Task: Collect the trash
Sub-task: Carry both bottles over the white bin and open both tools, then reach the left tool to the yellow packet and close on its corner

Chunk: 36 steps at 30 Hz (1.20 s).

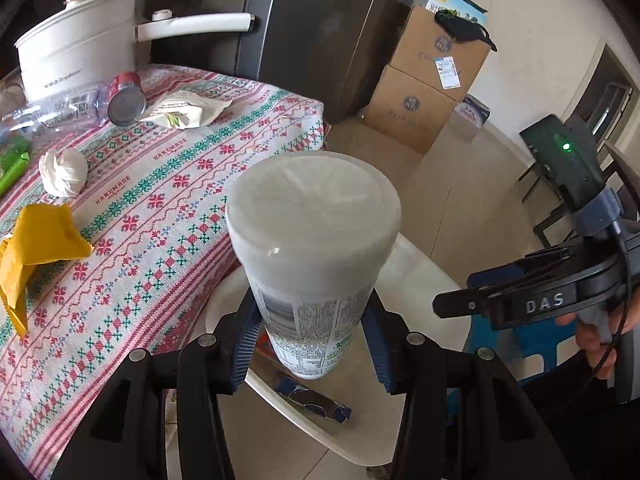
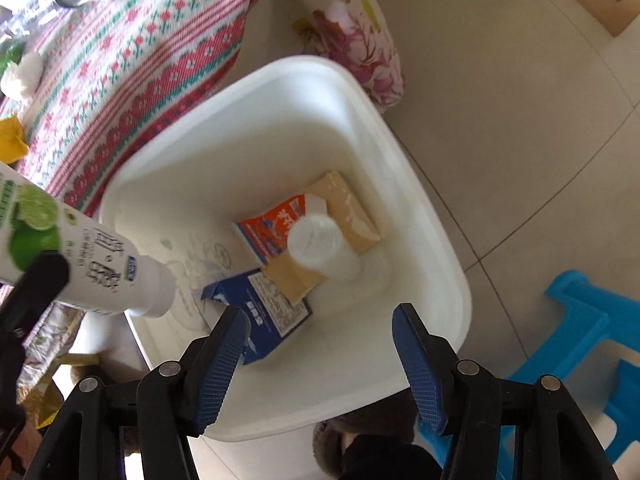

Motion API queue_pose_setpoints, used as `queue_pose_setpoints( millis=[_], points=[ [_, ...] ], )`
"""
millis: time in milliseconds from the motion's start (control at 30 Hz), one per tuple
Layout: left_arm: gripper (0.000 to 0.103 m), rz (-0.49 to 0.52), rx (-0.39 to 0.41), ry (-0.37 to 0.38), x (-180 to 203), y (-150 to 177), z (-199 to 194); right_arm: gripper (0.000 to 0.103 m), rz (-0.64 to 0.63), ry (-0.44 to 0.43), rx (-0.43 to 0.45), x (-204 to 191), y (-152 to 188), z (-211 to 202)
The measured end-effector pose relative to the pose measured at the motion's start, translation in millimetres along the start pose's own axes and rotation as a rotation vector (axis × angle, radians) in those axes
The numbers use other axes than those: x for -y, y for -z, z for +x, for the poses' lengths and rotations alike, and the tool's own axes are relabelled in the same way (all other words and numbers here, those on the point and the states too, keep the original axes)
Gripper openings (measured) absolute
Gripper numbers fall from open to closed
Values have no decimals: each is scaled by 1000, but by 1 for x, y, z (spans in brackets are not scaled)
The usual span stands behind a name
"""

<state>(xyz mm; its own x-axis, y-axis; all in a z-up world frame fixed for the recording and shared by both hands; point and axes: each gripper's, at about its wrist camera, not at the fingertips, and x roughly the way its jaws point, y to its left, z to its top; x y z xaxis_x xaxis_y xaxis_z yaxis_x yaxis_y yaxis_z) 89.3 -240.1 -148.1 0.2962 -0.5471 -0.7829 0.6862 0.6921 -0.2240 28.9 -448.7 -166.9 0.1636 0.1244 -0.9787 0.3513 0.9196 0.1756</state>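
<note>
Our left tool (image 1: 310,340) is clamped on a white bottle (image 1: 312,256), held over the white bin (image 2: 420,216) beside the counter (image 1: 168,184). Our right tool (image 2: 320,344) gapes empty above the bin, where a small white cup (image 2: 320,246) sits on the cartons (image 2: 280,256).

Lighting: bright, soft daylight; shadows faint. Glare: sheen on floor tiles (image 2: 520,128); white bin (image 2: 256,128) interior near overexposed. Blur: motion smear on tablecloth (image 2: 132,40), far left. Distortion: strong fisheye bending, dark vignetted corners.
</note>
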Motion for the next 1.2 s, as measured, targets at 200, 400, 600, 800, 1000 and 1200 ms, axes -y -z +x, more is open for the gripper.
queue_pose_setpoints(
  millis=[200, 400, 600, 800, 1000, 1200],
  points=[
    [69, -13, 10, -44, -4, -2, -5, 66, 14, -6, 57, 8, 0, -17],
    [72, -28, 13, -72, -12, -2, -21, 67, 17, -12, 99, -1, -1, -25],
    [76, -55, 26, -100, -29, -1, -44, 67, 8, -43, 157, -12, -3, -35],
    [78, -107, 35, -147, -58, 2, -67, 69, -12, -44, 207, -26, -5, -44],
    [79, -138, 30, -207, -89, 7, -85, 70, -37, -56, 269, -40, -6, -55],
    [79, -135, 4, -281, -123, 9, -90, 75, -82, -66, 332, -62, -10, -64]
  ],
)
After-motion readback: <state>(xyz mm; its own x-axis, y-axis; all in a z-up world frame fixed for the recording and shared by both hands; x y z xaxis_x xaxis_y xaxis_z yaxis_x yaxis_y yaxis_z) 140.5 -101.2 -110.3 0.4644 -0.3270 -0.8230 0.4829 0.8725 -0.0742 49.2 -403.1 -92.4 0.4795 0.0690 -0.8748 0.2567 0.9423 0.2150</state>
